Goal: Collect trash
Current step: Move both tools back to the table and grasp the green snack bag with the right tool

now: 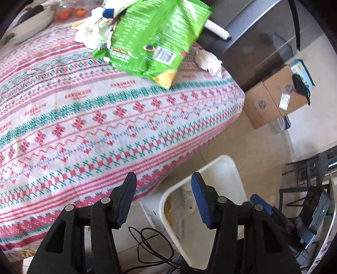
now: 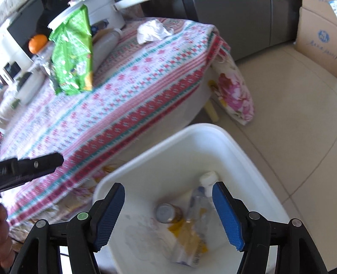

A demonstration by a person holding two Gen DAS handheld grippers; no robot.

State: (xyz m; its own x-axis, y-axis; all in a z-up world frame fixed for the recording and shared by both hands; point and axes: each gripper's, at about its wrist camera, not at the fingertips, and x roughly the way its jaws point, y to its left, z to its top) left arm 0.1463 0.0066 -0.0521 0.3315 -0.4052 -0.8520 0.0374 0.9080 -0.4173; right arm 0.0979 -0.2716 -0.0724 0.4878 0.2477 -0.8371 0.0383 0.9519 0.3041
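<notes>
Left wrist view, left to right. Worktop (image 1: 88,118) is lying under a red-and-green patterned cloth. A white bowl (image 1: 31,25) is sitting at its far left corner, two oranges (image 1: 71,13) just beside it. A heap of crumpled paper (image 1: 92,29) is lying at the far edge, touching a green bag (image 1: 155,35) that is resting flat on the cloth. A white tissue (image 1: 209,61) is sitting just right of the bag, near the worktop's corner; a marker (image 1: 217,29) is lying beyond it. Left gripper (image 1: 163,198) is hanging over the worktop's near edge, jaws apart, nothing between them. A white bin (image 1: 221,168) is standing on the floor just off that edge, partly behind the right finger. A cardboard box (image 1: 273,99) is sitting on the floor farther right.

Right wrist view, left to right. The left gripper's black finger (image 2: 40,163) is poking in over the cloth. The bag (image 2: 72,52) is standing up at the far left, an orange (image 2: 38,43) behind it, the tissue (image 2: 152,30) well to its right. Right gripper (image 2: 168,212) is hanging over the bin (image 2: 210,134), jaws wide and empty. Inside the bin: a can (image 2: 167,212), a clear bottle (image 2: 200,202) with a white cap, and yellow wrappers (image 2: 187,240), all touching on the bottom. The box (image 2: 318,35) is showing at far right.
</notes>
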